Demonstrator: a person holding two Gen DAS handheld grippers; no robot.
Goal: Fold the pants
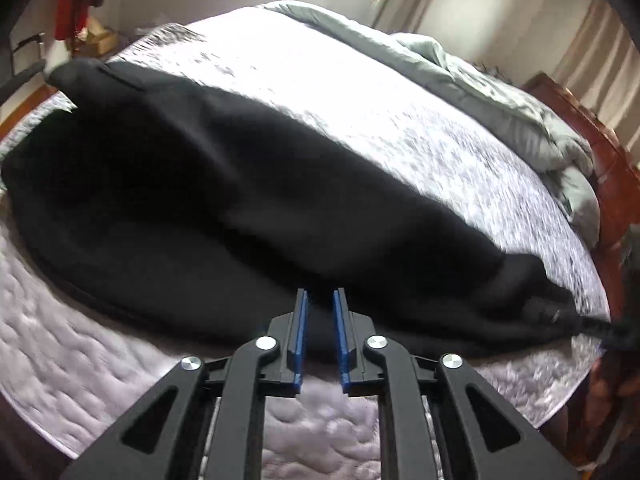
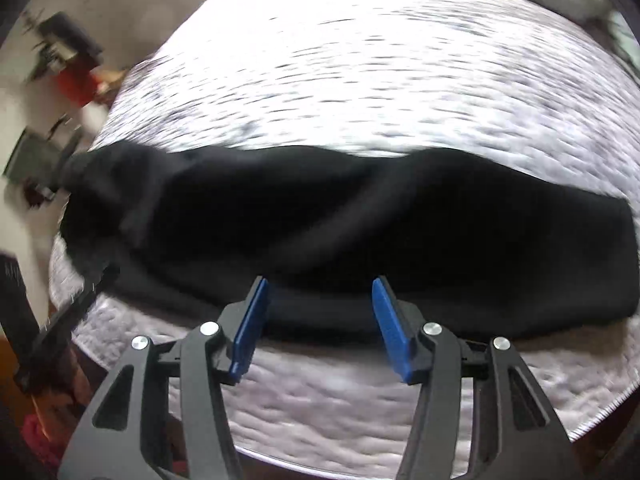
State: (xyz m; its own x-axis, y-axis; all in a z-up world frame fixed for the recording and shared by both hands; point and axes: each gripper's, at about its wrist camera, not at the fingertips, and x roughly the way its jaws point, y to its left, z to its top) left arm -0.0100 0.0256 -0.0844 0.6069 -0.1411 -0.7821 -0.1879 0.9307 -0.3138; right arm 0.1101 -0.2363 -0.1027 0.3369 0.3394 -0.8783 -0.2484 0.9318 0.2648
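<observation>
One pair of black pants (image 1: 224, 200) lay lengthwise across the quilted bed cover, running in the left wrist view from the upper left of the frame to the lower right. The cloth was matte, thick and soft, with rounded folds and no sheen. In the right wrist view the same pants (image 2: 360, 232) spanned the middle of the frame as a broad dark band, with a diagonal ridge crossing it and a bunched end at the left edge. Both views were blurred, so seams and waistband could not be told.

Two grippers were present. The left gripper (image 1: 321, 300) had black linkages and blue pads (image 1: 302, 336); its jaws stood narrow, with a slim gap, tips at the near edge of the pants. Whether cloth sat between them could not be told. The right gripper (image 2: 320, 286) stood wide apart, nothing between its blue pads (image 2: 250, 328), tips over the near hem.

The bed cover (image 1: 360, 92) was pale lilac-white, stitched in a puffed pattern. One grey duvet (image 1: 500, 92) lay crumpled along the upper right. A reddish wooden bed frame (image 1: 600, 152) bordered it. Red and dark garments (image 1: 72, 8) hung at the upper left. Pale curtains (image 1: 592, 48) hung at the upper right.
</observation>
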